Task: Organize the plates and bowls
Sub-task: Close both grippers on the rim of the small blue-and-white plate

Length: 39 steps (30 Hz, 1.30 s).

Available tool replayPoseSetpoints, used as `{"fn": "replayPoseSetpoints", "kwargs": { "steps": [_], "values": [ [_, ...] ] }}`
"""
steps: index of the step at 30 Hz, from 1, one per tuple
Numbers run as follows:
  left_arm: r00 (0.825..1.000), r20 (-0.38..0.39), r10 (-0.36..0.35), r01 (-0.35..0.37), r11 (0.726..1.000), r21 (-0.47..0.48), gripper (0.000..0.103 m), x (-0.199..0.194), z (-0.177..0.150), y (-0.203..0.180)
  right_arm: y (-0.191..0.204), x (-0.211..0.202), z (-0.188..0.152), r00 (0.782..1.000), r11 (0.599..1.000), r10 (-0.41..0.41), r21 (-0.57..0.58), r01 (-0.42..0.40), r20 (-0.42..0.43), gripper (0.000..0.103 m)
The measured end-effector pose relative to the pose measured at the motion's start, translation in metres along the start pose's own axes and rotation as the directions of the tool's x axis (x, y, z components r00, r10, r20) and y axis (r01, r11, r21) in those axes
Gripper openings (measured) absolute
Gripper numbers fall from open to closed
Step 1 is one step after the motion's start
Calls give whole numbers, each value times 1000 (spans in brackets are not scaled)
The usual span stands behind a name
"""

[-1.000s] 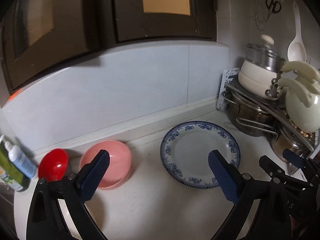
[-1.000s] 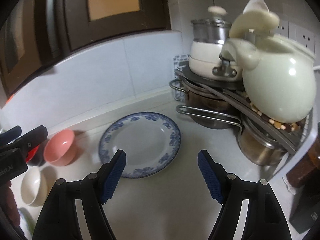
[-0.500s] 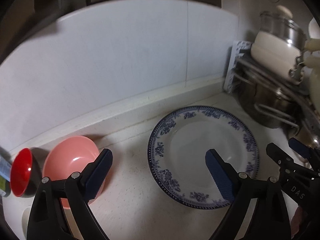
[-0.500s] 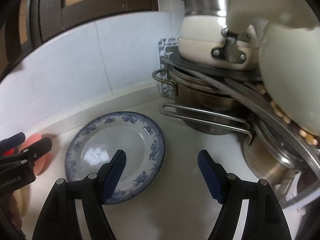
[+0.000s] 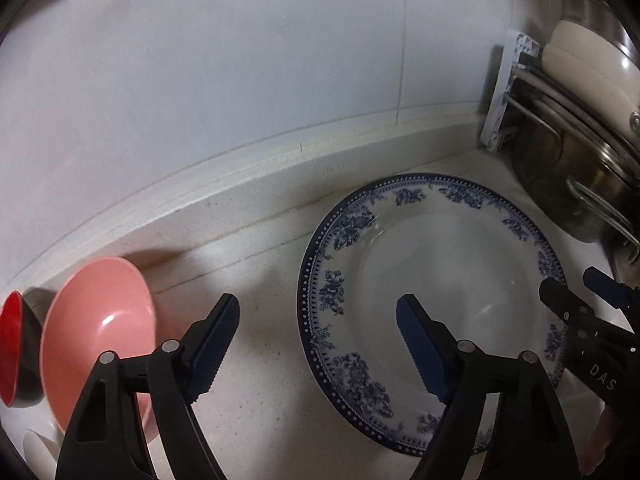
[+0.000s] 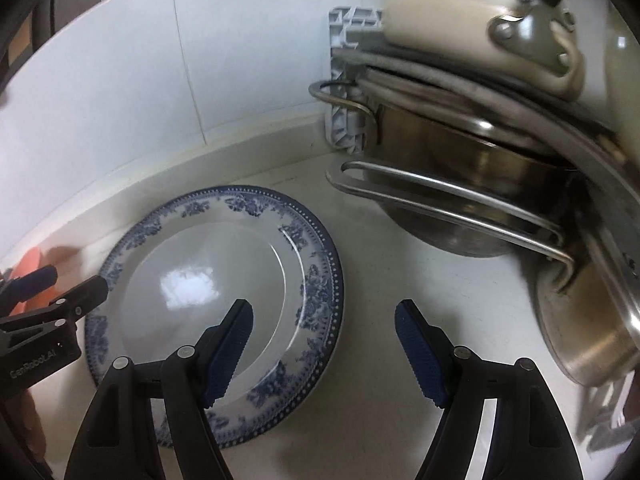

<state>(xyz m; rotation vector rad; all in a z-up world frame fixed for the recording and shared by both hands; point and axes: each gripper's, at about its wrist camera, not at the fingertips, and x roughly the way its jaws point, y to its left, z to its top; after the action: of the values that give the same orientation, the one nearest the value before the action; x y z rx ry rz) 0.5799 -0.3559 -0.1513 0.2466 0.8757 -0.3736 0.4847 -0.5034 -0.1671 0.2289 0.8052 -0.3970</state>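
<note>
A white plate with a blue flower rim lies flat on the white counter; it also shows in the right wrist view. My left gripper is open and empty, straddling the plate's left rim, right finger over the plate. My right gripper is open and empty, straddling the plate's right rim. A pink bowl sits left of the plate, with a red bowl beside it at the far left.
A corner rack with steel pots and a cream pot stands right of the plate. The tiled wall and its raised ledge run behind. A white item peeks in at the lower left.
Both grippers have moved forward and down towards the plate, which now looks larger. The window and upper shelf items have left the views. Both grippers stay open.
</note>
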Motion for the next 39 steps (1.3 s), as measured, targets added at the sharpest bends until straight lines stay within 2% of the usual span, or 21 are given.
{"fn": "replayPoseSetpoints", "kwargs": {
  "steps": [3, 9, 15, 17, 22, 24, 28, 39],
  "values": [
    [1000, -22, -9, 9, 1000, 0, 75, 8, 0, -1, 0, 11, 2, 1000, 1000, -4, 2, 4, -19, 71],
    [1000, -17, 5, -5, 1000, 13, 71, 12, 5, -2, -3, 26, 6, 999, 999, 11, 30, -10, -49, 60],
    [999, -40, 13, -12, 1000, 19, 67, 18, 7, -2, -2, 31, 9, 999, 1000, 5, 22, -4, -51, 57],
    [998, -51, 23, -22, 1000, 14, 61, 23, 8, -2, -2, 32, 10, 998, 1000, 8, 22, -7, -54, 57],
    [997, -75, -9, 8, 1000, -13, 49, 27, 9, 0, 1, 29, 8, 999, 1000, 4, 6, -4, -54, 56],
    [997, -79, -22, 22, 1000, -12, 43, 27, 9, -1, 5, 34, 12, 998, 1000, 13, -8, -14, -56, 52],
    [996, -83, -16, 15, 1000, -20, 39, 29, 10, -3, 10, 34, 12, 998, 999, 30, -19, -31, -59, 42],
    [995, -97, -10, 6, 999, -41, 35, 29, 10, 0, 13, 31, 14, 997, 1000, 9, -21, -11, -79, 37]
  ]
}}
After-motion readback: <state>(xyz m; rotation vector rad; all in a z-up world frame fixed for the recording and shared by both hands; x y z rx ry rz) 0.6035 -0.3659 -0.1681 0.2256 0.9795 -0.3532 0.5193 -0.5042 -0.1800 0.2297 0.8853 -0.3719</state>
